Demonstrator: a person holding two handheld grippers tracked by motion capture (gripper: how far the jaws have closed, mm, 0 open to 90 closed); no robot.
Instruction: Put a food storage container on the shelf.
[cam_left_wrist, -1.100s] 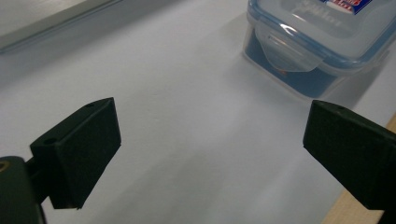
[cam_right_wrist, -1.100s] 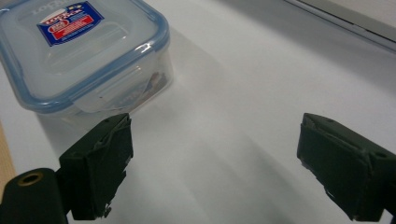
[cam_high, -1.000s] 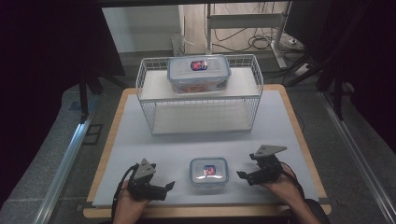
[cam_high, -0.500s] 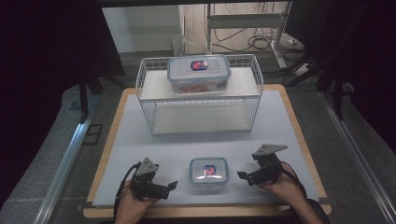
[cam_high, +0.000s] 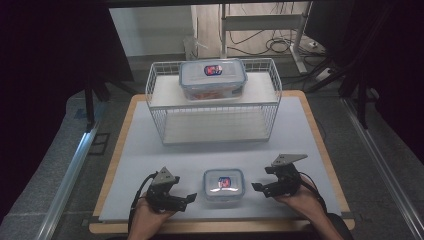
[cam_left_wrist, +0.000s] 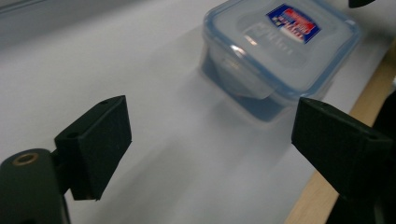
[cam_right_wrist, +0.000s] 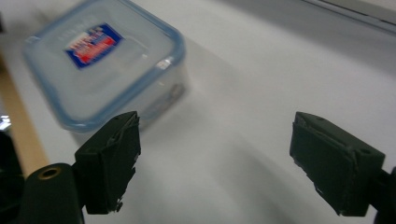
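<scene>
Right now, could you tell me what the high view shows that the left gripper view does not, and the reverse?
High view alone: the white wire basket with the large lidded container on its shelf, plus both hands with the left tool and right tool flanking the small container. Left gripper view alone: a close look at the side clip. Both: the small container, its label and the white mat.

A pale, wood-edged table (cam_high: 310, 125) stands on grey floor (cam_high: 45, 165); behind it, cables (cam_high: 280, 45) trail under a metal-legged stand (cam_high: 300, 35).
</scene>
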